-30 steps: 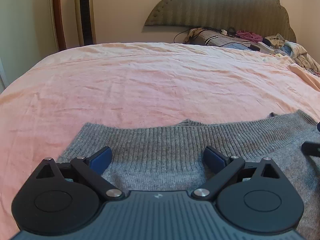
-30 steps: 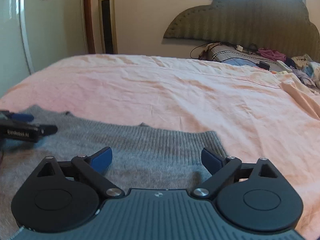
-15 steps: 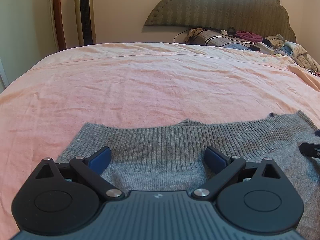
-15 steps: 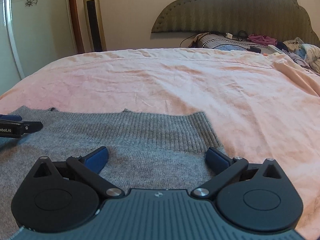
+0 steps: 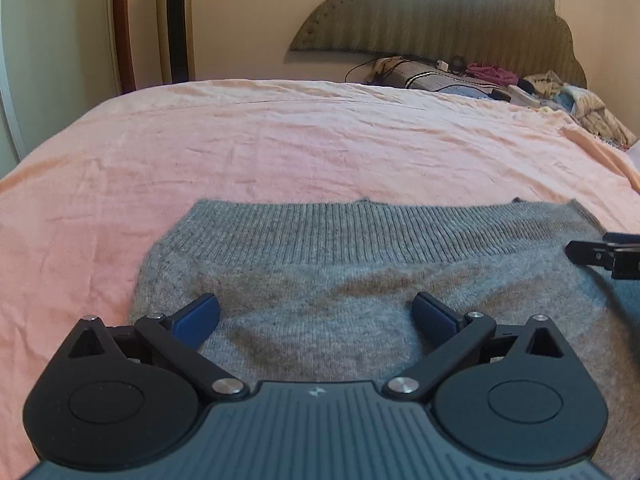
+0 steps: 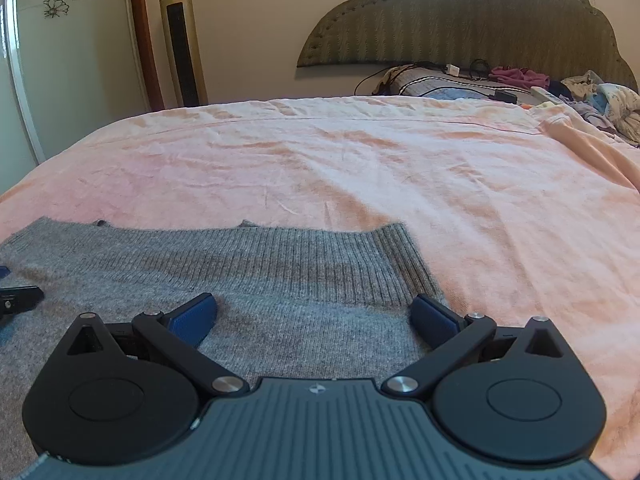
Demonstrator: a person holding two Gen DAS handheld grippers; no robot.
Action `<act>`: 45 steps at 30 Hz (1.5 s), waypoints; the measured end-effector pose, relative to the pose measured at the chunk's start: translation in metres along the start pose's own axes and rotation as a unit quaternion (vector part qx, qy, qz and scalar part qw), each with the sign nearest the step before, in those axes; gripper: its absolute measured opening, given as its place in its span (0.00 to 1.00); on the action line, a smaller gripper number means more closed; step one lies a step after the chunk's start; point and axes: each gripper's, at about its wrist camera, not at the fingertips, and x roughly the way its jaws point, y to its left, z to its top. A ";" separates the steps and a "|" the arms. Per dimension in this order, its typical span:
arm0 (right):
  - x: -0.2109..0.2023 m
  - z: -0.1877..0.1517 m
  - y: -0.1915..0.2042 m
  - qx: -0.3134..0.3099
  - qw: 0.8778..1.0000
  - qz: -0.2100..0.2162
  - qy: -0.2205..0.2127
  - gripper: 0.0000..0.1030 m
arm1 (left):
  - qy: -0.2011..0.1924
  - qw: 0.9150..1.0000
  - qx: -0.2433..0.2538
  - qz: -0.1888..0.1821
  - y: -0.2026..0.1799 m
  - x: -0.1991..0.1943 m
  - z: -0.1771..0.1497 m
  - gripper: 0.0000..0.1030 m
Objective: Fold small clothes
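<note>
A grey knit sweater (image 5: 360, 280) lies flat on the pink bedsheet (image 5: 280, 140), its ribbed hem on the far side. My left gripper (image 5: 316, 316) is open and empty, low over the sweater's left part. My right gripper (image 6: 314, 316) is open and empty over the sweater (image 6: 260, 280) near its right edge. The right gripper's tip shows at the right edge of the left wrist view (image 5: 600, 254). The left gripper's tip shows at the left edge of the right wrist view (image 6: 18, 300).
A padded headboard (image 5: 440, 12) stands at the far end, with a pile of clothes, cables and a pillow (image 5: 480, 76) below it. A tall tower fan (image 6: 182, 36) stands by the wall at the far left. The pink sheet (image 6: 360, 160) stretches beyond the sweater.
Both grippers have drawn back toward me over the sweater, so more grey knit shows ahead of the fingers. The right gripper has also turned to face squarely up the bed.
</note>
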 end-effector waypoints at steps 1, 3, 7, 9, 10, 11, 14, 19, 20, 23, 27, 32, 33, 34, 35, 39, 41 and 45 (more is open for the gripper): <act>0.001 0.001 0.001 -0.003 1.000 -0.009 0.002 0.98 | 0.003 1.000 0.000 0.011 0.000 0.003 0.002 1.00; 0.000 0.000 0.005 -0.013 1.000 -0.018 0.002 0.98 | 0.007 0.999 0.015 0.027 -0.006 0.004 0.003 1.00; -0.034 -0.005 0.013 -0.006 0.998 -0.049 -0.025 0.98 | 0.008 1.000 -0.002 0.028 -0.006 -0.028 -0.004 1.00; -0.056 -0.013 0.019 -0.012 0.999 -0.015 -0.038 1.00 | 0.011 1.000 -0.010 -0.006 -0.003 -0.042 -0.014 1.00; -0.060 -0.019 0.024 -0.024 0.999 -0.007 -0.037 1.00 | 0.019 1.000 -0.001 -0.004 -0.004 -0.042 -0.021 1.00; -0.058 -0.025 0.028 -0.040 0.999 -0.013 -0.025 1.00 | 0.016 1.000 0.009 0.001 -0.006 -0.040 -0.028 1.00; -0.047 -0.033 0.018 -0.026 1.000 0.000 0.001 1.00 | -0.008 1.000 0.007 0.000 -0.005 -0.038 -0.033 1.00; -0.067 -0.027 0.006 0.012 0.999 -0.034 0.012 0.99 | 0.005 1.000 -0.016 0.018 -0.006 -0.060 -0.033 1.00; -0.085 -0.031 0.002 0.030 0.999 -0.020 0.003 0.98 | 0.002 0.999 -0.037 -0.001 0.000 -0.075 -0.037 1.00; -0.148 -0.057 -0.021 0.109 0.992 0.050 -0.032 1.00 | -0.018 0.990 -0.125 -0.063 0.023 -0.124 -0.065 1.00; -0.190 -0.113 -0.065 0.234 0.971 0.053 0.004 1.00 | -0.007 0.960 -0.262 -0.098 0.054 -0.163 -0.122 1.00; -0.192 -0.134 -0.072 0.292 0.952 0.085 0.024 1.00 | -0.019 0.922 -0.351 -0.161 0.059 -0.168 -0.147 1.00; -0.186 -0.131 -0.068 0.298 0.949 0.097 0.025 1.00 | -0.012 0.909 -0.373 -0.187 0.060 -0.160 -0.146 1.00; -0.179 -0.127 -0.066 0.305 0.944 0.120 0.029 1.00 | -0.010 0.898 -0.392 -0.200 0.060 -0.152 -0.144 1.00; -0.169 -0.124 -0.065 0.317 0.937 0.144 0.034 1.00 | -0.018 0.894 -0.403 -0.196 0.062 -0.147 -0.140 1.00; -0.148 -0.111 -0.058 0.326 0.932 0.157 0.035 0.89 | -0.020 0.883 -0.443 -0.155 0.065 -0.132 -0.126 0.87; -0.138 -0.107 -0.059 0.327 0.929 0.160 0.059 0.27 | 0.011 0.891 -0.436 -0.124 0.065 -0.120 -0.123 0.36; -0.139 -0.106 -0.069 0.322 0.929 0.172 0.066 0.13 | 0.032 0.891 -0.439 -0.107 0.073 -0.118 -0.126 0.04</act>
